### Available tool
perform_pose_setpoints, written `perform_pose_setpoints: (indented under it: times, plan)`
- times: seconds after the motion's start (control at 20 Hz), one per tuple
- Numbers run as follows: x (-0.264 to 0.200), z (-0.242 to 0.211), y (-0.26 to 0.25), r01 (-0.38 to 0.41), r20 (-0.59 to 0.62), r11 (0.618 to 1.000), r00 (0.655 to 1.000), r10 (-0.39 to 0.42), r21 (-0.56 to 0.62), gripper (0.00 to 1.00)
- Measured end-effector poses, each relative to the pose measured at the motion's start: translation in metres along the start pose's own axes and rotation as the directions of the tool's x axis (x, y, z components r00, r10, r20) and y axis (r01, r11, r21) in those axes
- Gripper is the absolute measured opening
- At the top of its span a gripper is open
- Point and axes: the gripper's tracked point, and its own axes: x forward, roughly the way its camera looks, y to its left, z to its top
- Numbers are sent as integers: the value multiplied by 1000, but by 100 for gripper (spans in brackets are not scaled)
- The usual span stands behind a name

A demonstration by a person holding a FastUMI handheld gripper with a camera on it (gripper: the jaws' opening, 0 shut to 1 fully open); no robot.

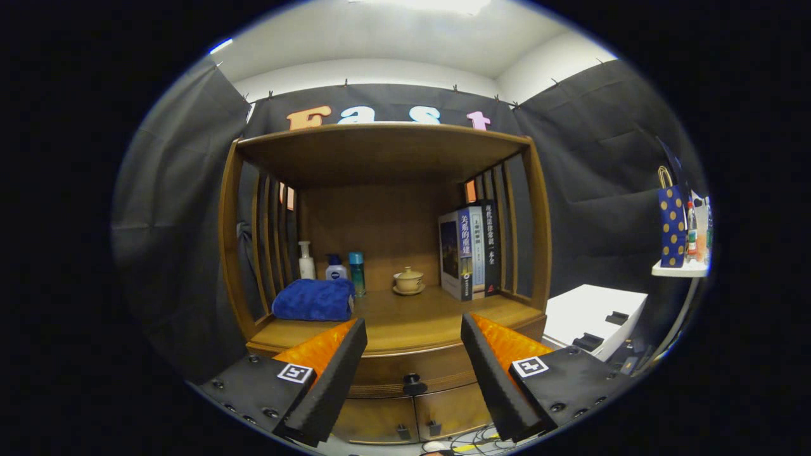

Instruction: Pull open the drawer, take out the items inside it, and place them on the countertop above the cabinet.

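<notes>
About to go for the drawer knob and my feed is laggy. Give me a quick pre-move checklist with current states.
1. Gripper open: ok, fingers spread wide, holding nothing.
2. Drawer knob lined up: ok, it sits between the fingers, just ahead.
3. Drawer state: not ok yet, it is closed.
4. Countertop free spot: ok, bare wood between blue towel and books.
5. Items inside drawer: cannot tell.

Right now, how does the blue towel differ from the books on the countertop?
The blue towel lies folded and low on one side of the countertop; the books stand upright and tall on the opposite side. The towel looks soft, the books rigid. Both sit beyond the open gripper, above the shut drawer.
</notes>
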Motion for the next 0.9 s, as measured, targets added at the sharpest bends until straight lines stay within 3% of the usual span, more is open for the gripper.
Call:
perform_pose_setpoints:
  times: [0.2,0.4,0.6,0.9]
  plan:
    - [26,-39,29,-63,-30,998,998,63,-12,98]
    - [49,-93,33,-72,-93,996,993,68,-47,99]
    - [64,-125,24,-58,-139,998,989,56,-10,99]
    - [87,-152,-10,-18,-173,999,985,9,-48,99]
